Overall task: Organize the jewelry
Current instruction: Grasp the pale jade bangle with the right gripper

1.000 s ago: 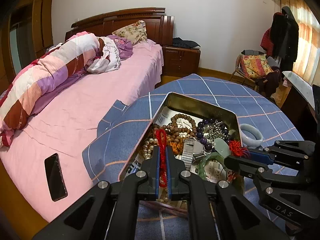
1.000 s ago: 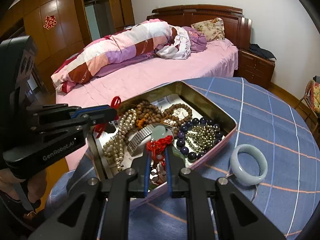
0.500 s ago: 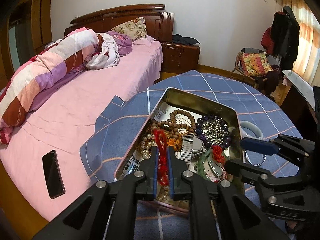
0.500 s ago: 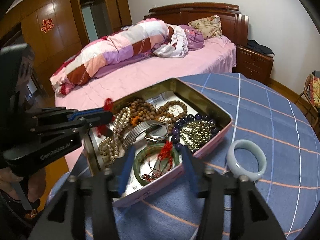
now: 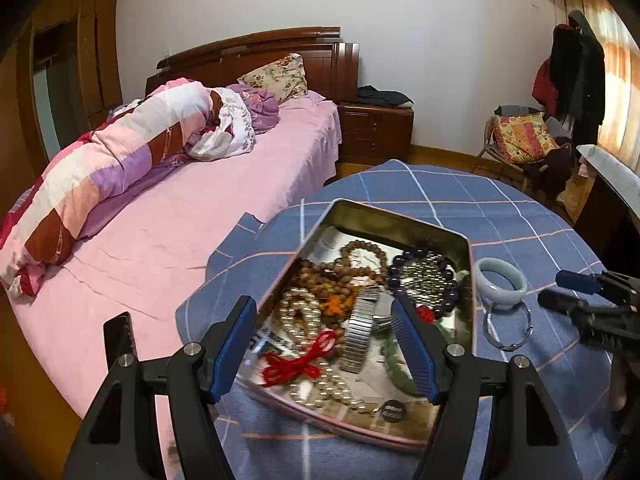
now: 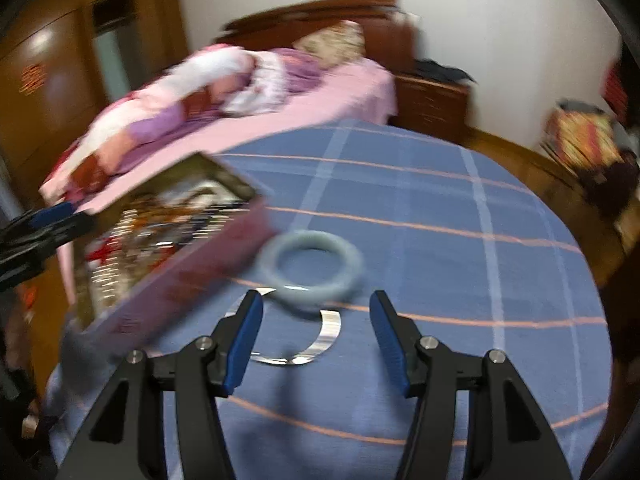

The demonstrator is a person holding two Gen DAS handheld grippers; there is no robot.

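Between the widely parted jaws of the left gripper [image 5: 324, 344], nothing is gripped; a red cord knot [image 5: 300, 362] is seen lying on pearl strands inside the tin [image 5: 400, 224]. Just beyond the jaws, a metal watch band [image 5: 360, 332] and wooden beads [image 5: 332, 276] are noted. Between the spread, empty jaws of the right gripper [image 6: 316, 338], a silver bangle [image 6: 316, 340] is seen on the blue tablecloth [image 6: 440, 208]; just past it lies a pale jade bangle [image 6: 312, 266], beside the tin's outer wall.
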